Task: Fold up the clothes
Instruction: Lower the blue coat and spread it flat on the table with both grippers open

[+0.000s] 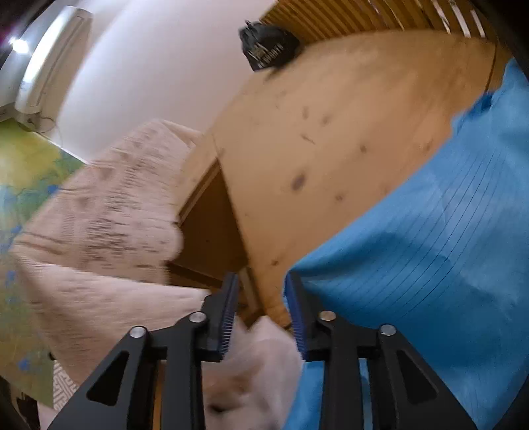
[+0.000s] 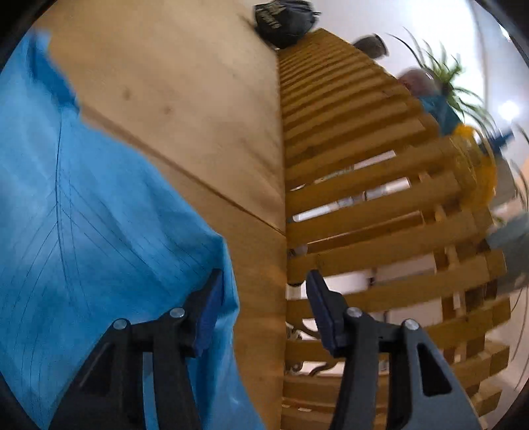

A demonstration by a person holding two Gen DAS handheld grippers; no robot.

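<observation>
A blue garment with thin dark stripes lies spread on the wooden table. My left gripper hangs over its near left corner with the jaws apart. The right finger rests against the blue edge and nothing is pinched. A blurred pale cloth shows low between the fingers. In the right wrist view the blue garment fills the left side. My right gripper stands open at its right edge, the left finger over the fabric, the right one over bare table.
A beige knitted cloth hangs left of the table, over a green patterned surface. A black bag sits at the table's far end. A slatted wooden rack borders the table's right side, with a plant beyond.
</observation>
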